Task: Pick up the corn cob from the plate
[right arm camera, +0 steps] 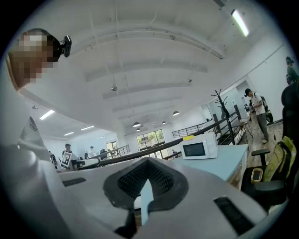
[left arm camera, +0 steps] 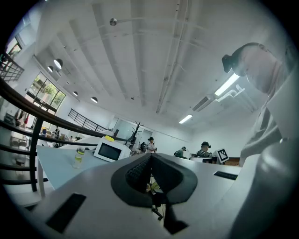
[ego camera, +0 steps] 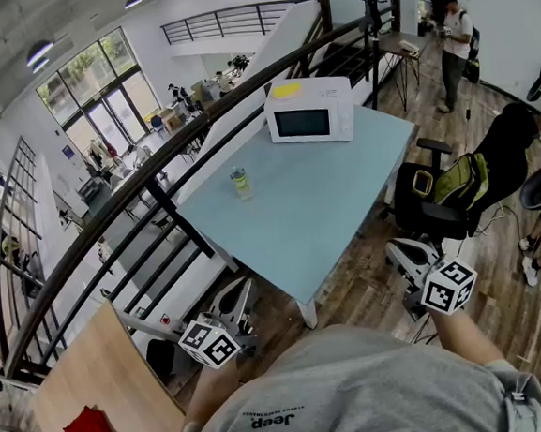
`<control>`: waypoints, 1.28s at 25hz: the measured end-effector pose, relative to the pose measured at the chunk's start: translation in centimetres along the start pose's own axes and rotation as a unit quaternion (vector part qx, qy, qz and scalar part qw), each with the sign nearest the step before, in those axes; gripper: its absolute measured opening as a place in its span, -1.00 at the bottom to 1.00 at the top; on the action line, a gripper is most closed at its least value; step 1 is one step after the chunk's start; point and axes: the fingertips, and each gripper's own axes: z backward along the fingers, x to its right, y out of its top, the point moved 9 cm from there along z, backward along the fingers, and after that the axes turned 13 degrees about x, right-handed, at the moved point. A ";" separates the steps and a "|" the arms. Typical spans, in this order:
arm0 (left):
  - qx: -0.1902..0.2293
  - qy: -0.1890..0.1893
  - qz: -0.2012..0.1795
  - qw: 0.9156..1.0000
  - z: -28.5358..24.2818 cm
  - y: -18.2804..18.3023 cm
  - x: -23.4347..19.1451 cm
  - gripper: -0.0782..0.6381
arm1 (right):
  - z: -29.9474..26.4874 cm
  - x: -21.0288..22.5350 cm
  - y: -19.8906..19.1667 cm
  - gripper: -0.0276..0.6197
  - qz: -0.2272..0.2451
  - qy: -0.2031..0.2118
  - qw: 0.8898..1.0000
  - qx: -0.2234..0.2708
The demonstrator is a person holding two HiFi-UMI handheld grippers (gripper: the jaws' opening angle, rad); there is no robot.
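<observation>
**No corn cob in sight**

Neither corn cob nor plate shows in any view, so its look cannot be told. A cob should be light, firm and apt to roll; grasp it mid-length, across its width. The table [ego camera: 344,194] bears only a microwave [ego camera: 309,110] and a bottle [ego camera: 240,182]. The left gripper [left arm camera: 150,158] and right gripper [right arm camera: 148,162] are closed, empty.

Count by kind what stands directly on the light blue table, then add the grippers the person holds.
Microwave: 1
Small bottle: 1
Gripper: 2, the left gripper and the right gripper
Total: 4
</observation>
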 end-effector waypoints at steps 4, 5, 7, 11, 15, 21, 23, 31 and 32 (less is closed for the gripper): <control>-0.003 -0.001 -0.002 1.000 -0.4 -0.2 0.3 -0.75 | 0.4 0.4 0.3 -0.90 0.002 -0.001 1.000 0.002; -0.003 -0.001 -0.002 1.000 -0.5 -0.2 0.4 -0.75 | 0.5 0.5 0.4 -0.90 0.002 0.001 1.000 0.003; -0.004 -0.002 -0.004 1.000 -0.9 -0.1 0.9 -0.75 | 0.7 0.8 0.7 -0.90 0.002 0.002 1.000 0.002; -0.003 -0.004 -0.009 1.000 -1.7 -0.2 1.6 -0.75 | 1.2 1.5 1.2 -0.90 0.000 0.005 1.000 0.001; -0.003 -0.002 -0.012 1.000 -2.4 -0.6 2.4 -0.75 | 1.7 2.3 1.5 -0.90 -0.002 0.012 1.000 0.003; -0.005 0.000 -0.017 1.000 -3.7 -1.3 4.3 -0.75 | 3.2 3.9 1.9 -0.90 -0.006 0.018 1.000 0.001; -0.007 0.001 -0.020 1.000 -4.2 -1.7 4.9 -0.75 | 3.6 4.6 2.2 -0.90 -0.011 0.021 1.000 0.004; -0.020 0.009 -0.024 0.999 -5.9 -3.6 7.4 -0.75 | 5.0 7.6 2.5 -0.90 -0.015 0.039 0.999 0.012; -0.022 0.009 -0.026 0.999 -6.0 -3.6 7.6 -0.75 | 5.0 7.9 2.6 -0.90 -0.016 0.041 0.999 0.012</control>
